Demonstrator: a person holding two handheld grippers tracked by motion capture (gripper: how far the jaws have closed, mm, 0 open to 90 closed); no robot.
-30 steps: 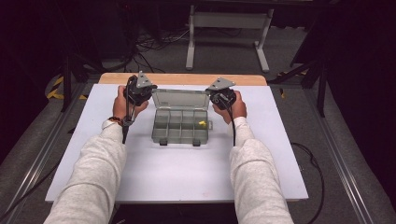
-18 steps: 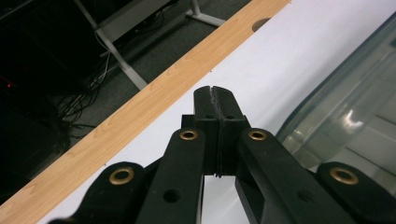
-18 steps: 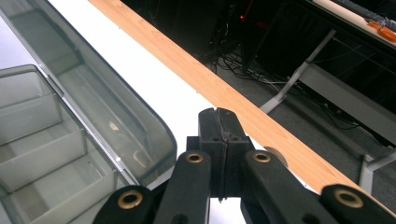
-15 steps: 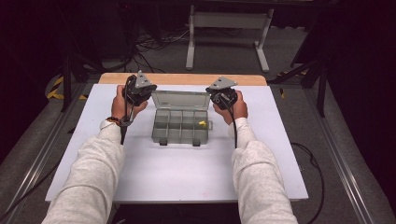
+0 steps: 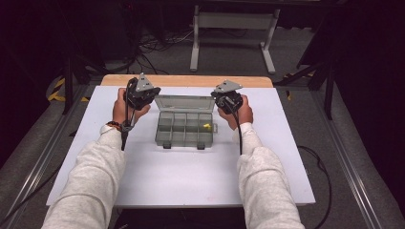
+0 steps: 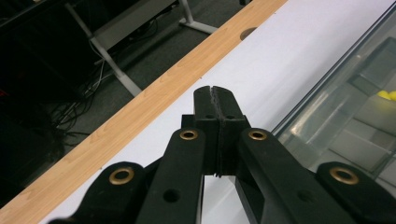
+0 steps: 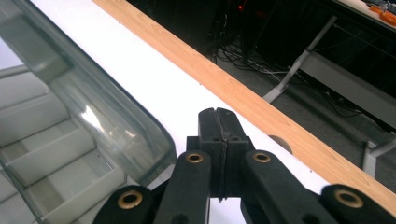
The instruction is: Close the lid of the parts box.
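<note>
A clear plastic compartment box lies open in the middle of the white table, its lid standing up at the back. One small yellow piece rests in a right-hand compartment; it also shows as a yellow spot through the lid. My left gripper hovers just left of the lid, jaws pressed together with nothing between them. My right gripper hovers at the lid's right corner, jaws likewise pressed together and empty.
A wooden strip runs along the table's far edge, with a round hole in it. Beyond it stand a grey metal frame and floor cables. Bare white surface lies in front of the box.
Both hands drifted slightly; the right gripper shifted a little toward the lid's corner. The box and yellow piece stayed put.
</note>
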